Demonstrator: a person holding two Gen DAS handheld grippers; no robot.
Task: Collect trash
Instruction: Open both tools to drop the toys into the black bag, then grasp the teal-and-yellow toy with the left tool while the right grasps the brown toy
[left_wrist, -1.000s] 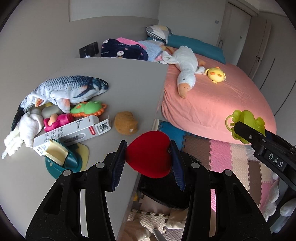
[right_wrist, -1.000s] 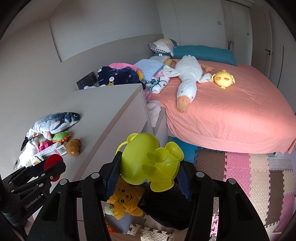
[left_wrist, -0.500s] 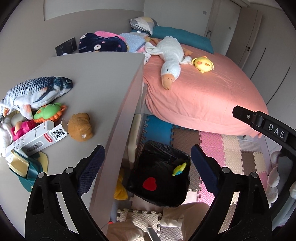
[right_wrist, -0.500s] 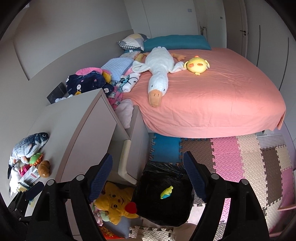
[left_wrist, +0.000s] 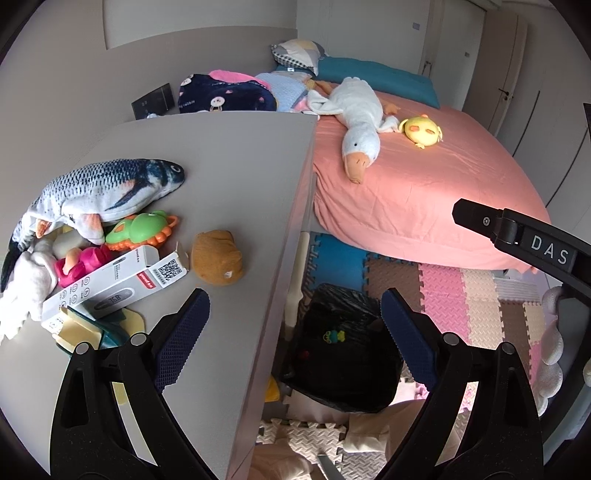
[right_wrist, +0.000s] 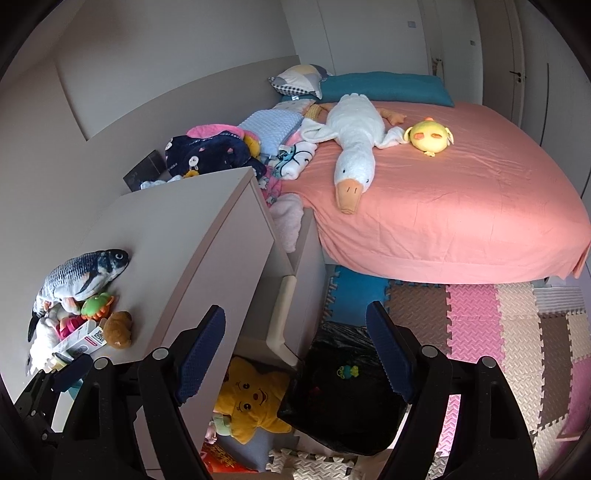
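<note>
Both tongs angled down over a black bin bag, jaws apart and empty

The smooth grey bench (left_wrist: 229, 177) carries a scaly plush fish (left_wrist: 107, 188). On the foam floor mats, the crinkled black bin bag (left_wrist: 343, 354) holds a small green toy (left_wrist: 334, 335). The left tongs (left_wrist: 295, 332) and right tongs (right_wrist: 295, 347), with ribbed blue pads (left_wrist: 183, 338), stand wide, gripping nothing.

The small toy (left_wrist: 333, 336) in the black bag (left_wrist: 343, 384) is too tiny to identify.
</note>
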